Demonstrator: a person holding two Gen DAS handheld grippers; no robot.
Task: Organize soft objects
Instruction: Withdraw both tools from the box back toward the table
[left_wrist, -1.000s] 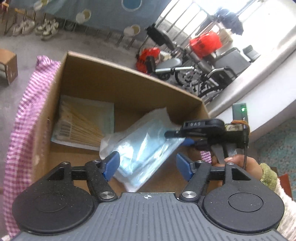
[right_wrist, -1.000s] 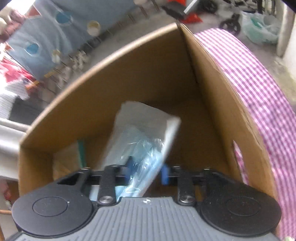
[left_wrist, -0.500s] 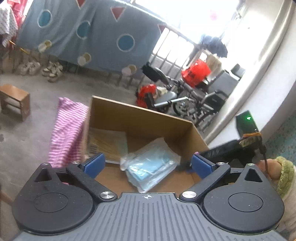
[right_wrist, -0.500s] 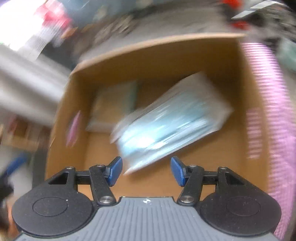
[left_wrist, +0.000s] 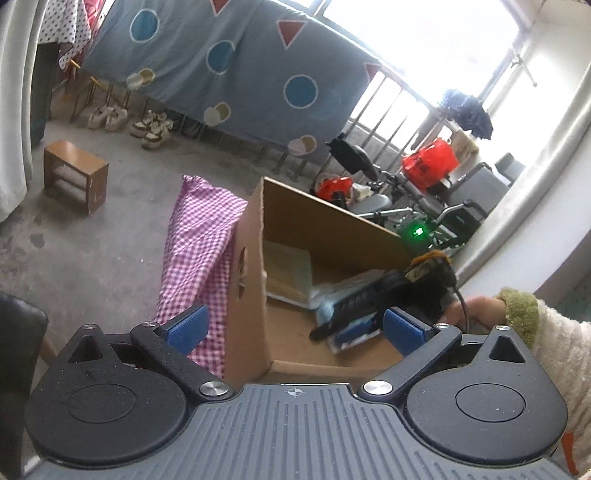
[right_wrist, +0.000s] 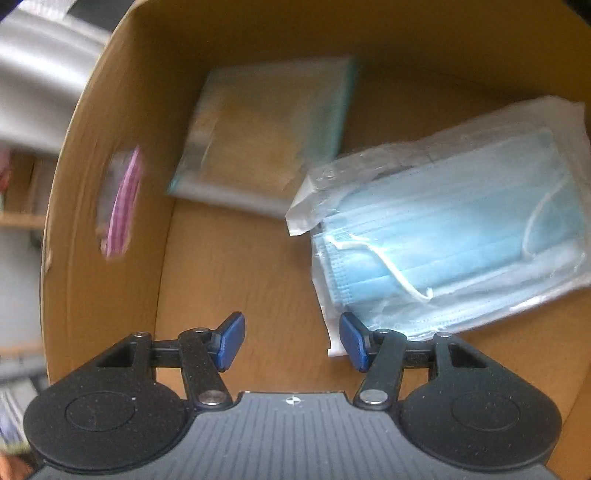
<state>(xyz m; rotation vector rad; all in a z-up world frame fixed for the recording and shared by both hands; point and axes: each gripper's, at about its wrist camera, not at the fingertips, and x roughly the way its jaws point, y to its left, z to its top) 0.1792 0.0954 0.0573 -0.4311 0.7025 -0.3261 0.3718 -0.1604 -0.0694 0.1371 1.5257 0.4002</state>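
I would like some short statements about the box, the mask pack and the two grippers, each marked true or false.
1. The mask pack lies on the floor of the box. True.
2. The right gripper is shut on the mask pack. False: its jaws stand apart with nothing between them, and the pack lies flat beside them.
3. A second flat packet lies in the box next to the mask pack. True.
4. The left gripper holds the checked cloth. False: its jaws are wide open and empty; the cloth lies outside the box, against its wall.
5. The box is closed with a lid. False: its top is open.
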